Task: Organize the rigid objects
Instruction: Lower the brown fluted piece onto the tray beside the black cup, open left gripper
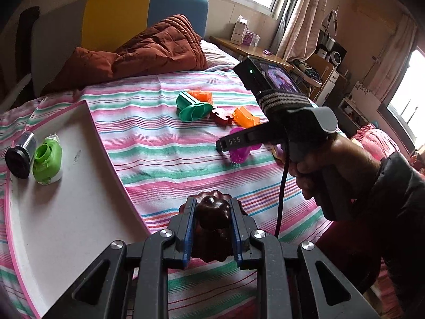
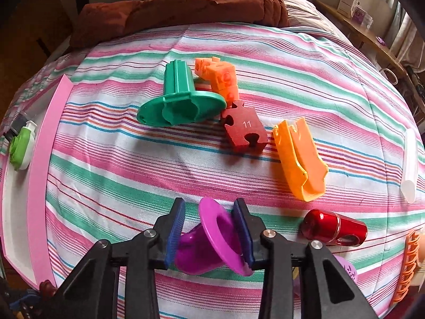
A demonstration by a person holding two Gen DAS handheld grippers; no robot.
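My left gripper (image 1: 212, 207) is shut on a dark brown fluted mould (image 1: 212, 214), held above the striped bed beside the white tray (image 1: 79, 199). The tray holds a green-and-white piece (image 1: 47, 163) and a black-and-silver cylinder (image 1: 21, 154). My right gripper (image 2: 209, 212) is shut on a purple flanged toy (image 2: 215, 239); the same toy (image 1: 240, 154) shows in the left wrist view. On the bed lie a green flanged piece (image 2: 180, 101), an orange block (image 2: 220, 77), a red puzzle block marked 11 (image 2: 244, 130), an orange scoop (image 2: 300, 159) and a red metal cylinder (image 2: 334, 228).
A brown quilt (image 1: 148, 50) lies at the head of the bed. A white tube (image 2: 409, 164) and an orange ribbed piece (image 2: 406, 268) lie at the right edge. A wooden desk (image 1: 255, 50) with boxes stands beyond the bed.
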